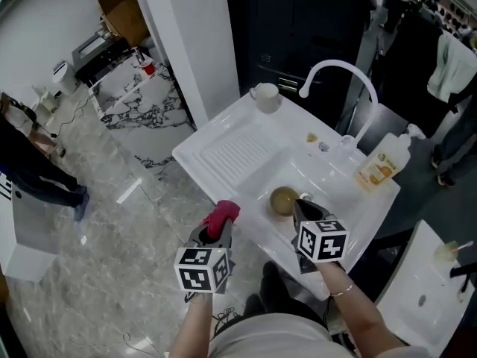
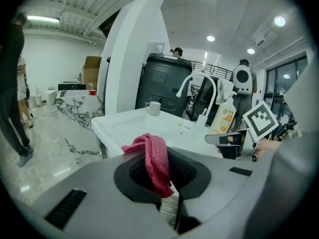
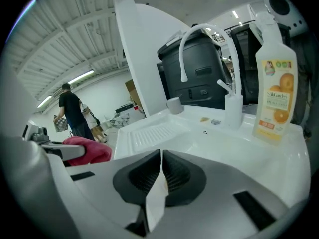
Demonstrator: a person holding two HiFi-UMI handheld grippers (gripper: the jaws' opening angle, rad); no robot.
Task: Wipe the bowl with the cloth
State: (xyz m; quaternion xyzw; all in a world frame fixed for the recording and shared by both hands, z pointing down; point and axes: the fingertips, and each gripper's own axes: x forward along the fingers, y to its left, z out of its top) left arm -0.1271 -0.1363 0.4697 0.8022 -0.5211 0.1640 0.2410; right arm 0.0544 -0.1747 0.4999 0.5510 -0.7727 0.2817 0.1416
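While I watch from the head view, the left tool [image 1: 216, 233] hangs off the front edge of the white sink with a ribbed draining board [image 1: 238, 155], pinching a crumpled red-pink cloth [image 1: 221, 215] that bunches above its tips. The small round brownish bowl [image 1: 283, 200] sits in the basin. The right tool [image 1: 305, 211] shows just beside the bowl's right edge, and I cannot tell whether they touch. At the back I see a white curved faucet [image 1: 339, 69], a white cup [image 1: 265, 95] on the far corner, and a clear bottle with an orange label [image 1: 384, 162] to the right.

From the left gripper view, the left tool [image 2: 159, 172] has its pads clamped on the cloth [image 2: 152, 158], which drapes up and over to the left. The right tool [image 2: 219, 139] shows at the right with its marker cube, in front of the bottle [image 2: 223, 117].

From the right gripper view, the right tool [image 3: 160, 176] has its jaws pressed together, with only a thin sliver between the pads and nothing in them. The cloth [image 3: 87, 151] shows at the left, well apart from these jaws. The faucet [image 3: 199, 39], cup [image 3: 174, 104] and bottle [image 3: 273, 93] stand beyond on the sink [image 3: 154, 131].
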